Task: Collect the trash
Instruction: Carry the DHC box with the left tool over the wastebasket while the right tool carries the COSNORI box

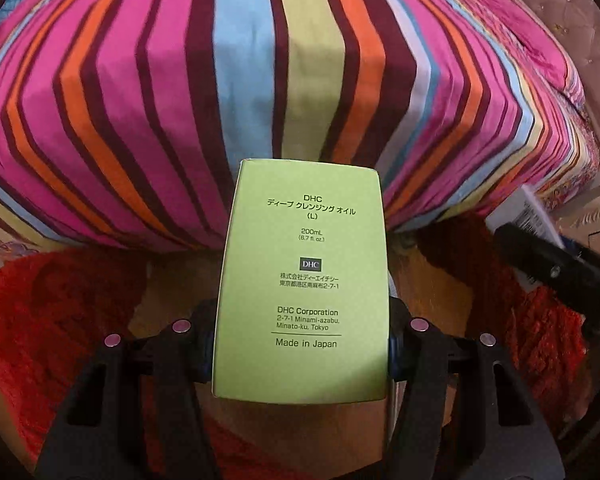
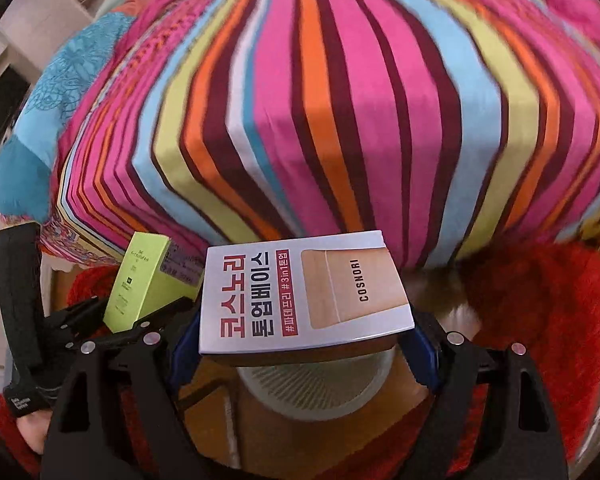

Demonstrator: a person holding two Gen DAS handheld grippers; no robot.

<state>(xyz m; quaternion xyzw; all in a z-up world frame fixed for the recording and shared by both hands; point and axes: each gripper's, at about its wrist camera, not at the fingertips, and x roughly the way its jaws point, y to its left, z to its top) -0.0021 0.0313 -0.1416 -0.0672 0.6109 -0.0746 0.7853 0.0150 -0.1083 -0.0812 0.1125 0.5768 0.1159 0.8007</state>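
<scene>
Left wrist view: left gripper [image 1: 301, 354] jaws clamped on one green DHC box [image 1: 303, 280], upright between them, in front of the striped bed [image 1: 180, 100], above red rug [image 1: 52, 320].

Right wrist view: right gripper [image 2: 306, 346] jaws grasping one white COSNORI box [image 2: 304, 292], flat between them, above a white ribbed bin [image 2: 316, 388]. Green box seen at left.

— What's holding everything up over there?
— A bed under a striped cover of pink, orange, maroon, pale blue and yellow-green cloth [image 1: 172, 92], its side hanging down

— And below it?
— A brown wooden floor [image 2: 212, 392]. A shaggy red rug [image 1: 52, 320] lies on it against the bed, and a round white ribbed bin [image 2: 320, 388] stands on the boards
</scene>
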